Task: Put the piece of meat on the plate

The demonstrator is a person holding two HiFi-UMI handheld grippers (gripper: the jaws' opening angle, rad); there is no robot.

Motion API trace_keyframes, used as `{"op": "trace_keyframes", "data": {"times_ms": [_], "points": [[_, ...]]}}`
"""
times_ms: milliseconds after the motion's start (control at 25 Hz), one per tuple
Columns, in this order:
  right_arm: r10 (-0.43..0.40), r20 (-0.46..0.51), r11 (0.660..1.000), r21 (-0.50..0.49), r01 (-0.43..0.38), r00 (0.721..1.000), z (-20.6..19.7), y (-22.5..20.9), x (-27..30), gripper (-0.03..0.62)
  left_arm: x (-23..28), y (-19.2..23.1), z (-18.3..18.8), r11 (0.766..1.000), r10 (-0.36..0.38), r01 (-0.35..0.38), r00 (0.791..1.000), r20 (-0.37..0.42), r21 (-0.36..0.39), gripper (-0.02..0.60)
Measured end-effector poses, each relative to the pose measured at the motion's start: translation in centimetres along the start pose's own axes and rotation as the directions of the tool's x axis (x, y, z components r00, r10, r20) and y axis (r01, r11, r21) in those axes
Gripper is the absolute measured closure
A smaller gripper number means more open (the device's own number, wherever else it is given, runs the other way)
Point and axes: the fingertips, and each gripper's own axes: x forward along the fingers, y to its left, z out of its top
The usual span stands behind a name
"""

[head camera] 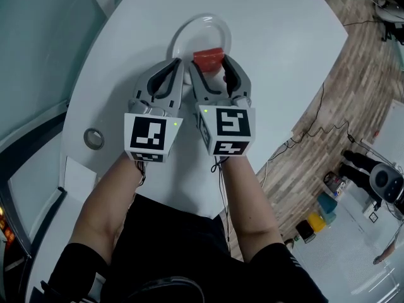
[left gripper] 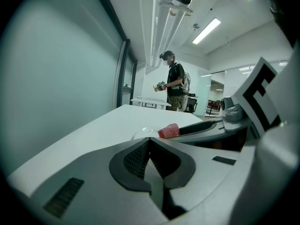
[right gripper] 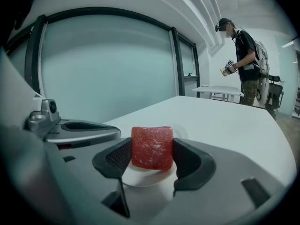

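Meat (head camera: pixel 208 58) over plate (head camera: pixel 201 19) rim (right gripper (right gripper: pixel 151 158))

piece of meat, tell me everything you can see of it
The piece of meat is a red, squarish block with pale marbling and a matte, raw-looking surface. It stands upright, clamped on both sides by the jaws of the right gripper, over the white plate; contact with the plate cannot be told.

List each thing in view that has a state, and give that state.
White round plate: flat on the white table, otherwise bare.
Left gripper: shut, empty.
Right gripper: shut on the red block of meat.
Red block of meat: held over the plate's near edge.
Grey tape roll: lying flat on the table.
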Motion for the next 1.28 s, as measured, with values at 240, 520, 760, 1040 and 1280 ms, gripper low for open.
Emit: {"op": "trace_keyframes", "data": {"times_ms": [240, 520, 760, 1040, 1280], "points": [[0.011, -0.027, 0.999, -0.031, -0.012, 1.000, -0.2, 0.3, 0.8, 0.318, 0.2, 0.2, -0.1, 1.000, 0.003, -0.003, 1.000, -0.002, -0.002, 0.580], [0.014, -0.056, 0.999, -0.046, -0.017, 0.998, -0.1, 0.1, 2.0, 0.318, 0.5, 0.5, -0.5, 1.000, 0.010, -0.010, 1.000, -0.003, -0.008, 0.580], [0.000, -0.095, 0.996, -0.087, -0.008, 0.996, 0.0, -0.1, 2.6, 0.318, 0.6, 0.6, -0.7, 1.000, 0.013, -0.013, 1.000, -0.005, -0.017, 0.580], [0.019, -0.152, 0.993, -0.110, -0.036, 0.988, -0.2, 0.0, 3.0, 0.318, 0.8, 0.8, -0.9, 1.000, 0.018, -0.018, 1.000, -0.004, -0.007, 0.580], [0.018, -0.216, 0.993, -0.111, -0.043, 0.976, -0.4, 0.0, 3.4, 0.318, 0.7, 0.9, -0.8, 1.000, 0.020, -0.020, 1.000, -0.005, -0.011, 0.580]]}}
